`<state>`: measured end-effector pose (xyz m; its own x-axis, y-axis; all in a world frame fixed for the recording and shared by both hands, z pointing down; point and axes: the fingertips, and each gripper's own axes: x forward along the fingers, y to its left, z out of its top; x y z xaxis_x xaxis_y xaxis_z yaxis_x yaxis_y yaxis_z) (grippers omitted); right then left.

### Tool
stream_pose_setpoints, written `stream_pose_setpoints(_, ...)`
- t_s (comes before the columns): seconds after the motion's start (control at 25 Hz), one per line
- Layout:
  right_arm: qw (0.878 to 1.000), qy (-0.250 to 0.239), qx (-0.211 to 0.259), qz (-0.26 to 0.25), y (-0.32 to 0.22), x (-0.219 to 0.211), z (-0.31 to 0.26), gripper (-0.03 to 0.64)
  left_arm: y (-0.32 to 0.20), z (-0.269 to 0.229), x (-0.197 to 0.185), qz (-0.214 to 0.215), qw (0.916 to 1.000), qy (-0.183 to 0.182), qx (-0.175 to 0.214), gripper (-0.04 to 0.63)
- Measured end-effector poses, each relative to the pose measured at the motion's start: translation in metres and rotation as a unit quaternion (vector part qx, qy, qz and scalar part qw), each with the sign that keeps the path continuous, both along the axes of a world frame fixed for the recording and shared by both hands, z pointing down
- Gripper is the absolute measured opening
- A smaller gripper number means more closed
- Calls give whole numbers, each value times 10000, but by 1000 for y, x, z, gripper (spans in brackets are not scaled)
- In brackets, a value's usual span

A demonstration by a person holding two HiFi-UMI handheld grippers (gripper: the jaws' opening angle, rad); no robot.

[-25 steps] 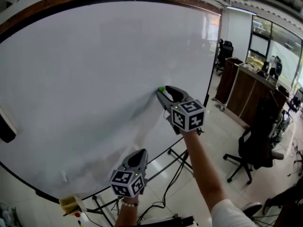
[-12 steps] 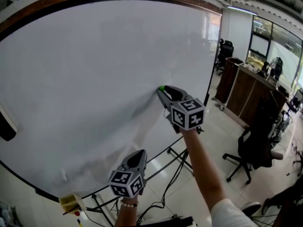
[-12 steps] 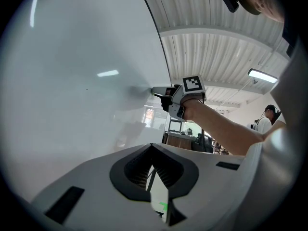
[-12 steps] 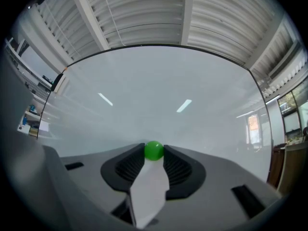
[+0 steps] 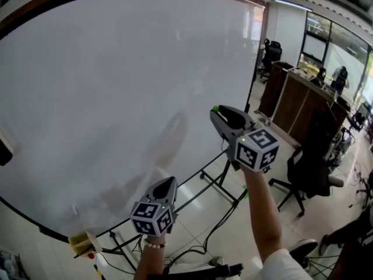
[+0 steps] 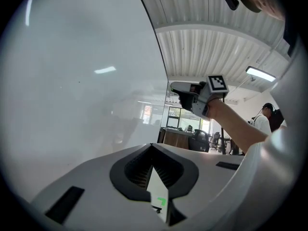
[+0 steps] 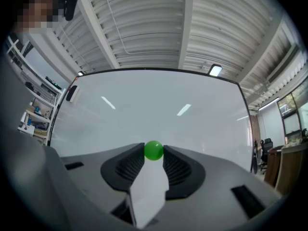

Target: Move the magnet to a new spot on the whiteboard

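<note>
A small green ball magnet (image 7: 153, 150) sits pinched between the tips of my right gripper (image 5: 217, 111). The pads press on both sides of it. In the head view the magnet (image 5: 215, 108) is held off the whiteboard (image 5: 116, 86), near the board's lower right edge. The board is large, white and bare. My left gripper (image 5: 170, 182) hangs lower, in front of the board's bottom edge, its jaws shut with nothing between them. In the left gripper view the right gripper (image 6: 176, 87) appears above, pointing at the board.
The whiteboard stands on a black wheeled frame (image 5: 217, 181) over a tiled floor. A dark eraser (image 5: 3, 150) clings to the board's left edge. A wooden counter (image 5: 297, 98) and black office chairs (image 5: 309, 168) stand to the right. A yellow object (image 5: 81, 242) lies at the board's lower left.
The right gripper closed on the green magnet at the board, then pulled it off the surface and moved right. The left gripper stayed low.
</note>
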<state>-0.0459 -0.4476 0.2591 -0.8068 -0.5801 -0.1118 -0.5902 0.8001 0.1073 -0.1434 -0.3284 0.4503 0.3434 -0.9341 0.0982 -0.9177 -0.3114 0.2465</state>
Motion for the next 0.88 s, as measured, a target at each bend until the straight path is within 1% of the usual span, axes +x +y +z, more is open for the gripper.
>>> stream_pose_setpoints(0.2, 9990, 130, -252, 354, 32, 66, 49, 133, -7, 2, 21, 193, 9998, 3, -26, -8)
stream_pose_setpoints(0.36, 9945, 162, -696, 759, 52, 111, 106, 134, -13, -1, 40, 340, 9994, -61, -27, -8)
stream_pose_setpoints(0.48, 9880, 107, -1092, 1086, 63, 138, 148, 135, -17, 0, 53, 453, 9989, -118, -56, -8)
stream_pose_setpoints(0.72, 9713, -23, -1786, 1569, 91, 177, 216, 135, -21, 10, 79, 682, 9975, -137, -102, -8)
stream_pose_setpoints(0.88, 9637, -144, -2023, 1737, 101, 186, 237, 135, -19, 18, 95, 824, 9963, -191, -169, -8)
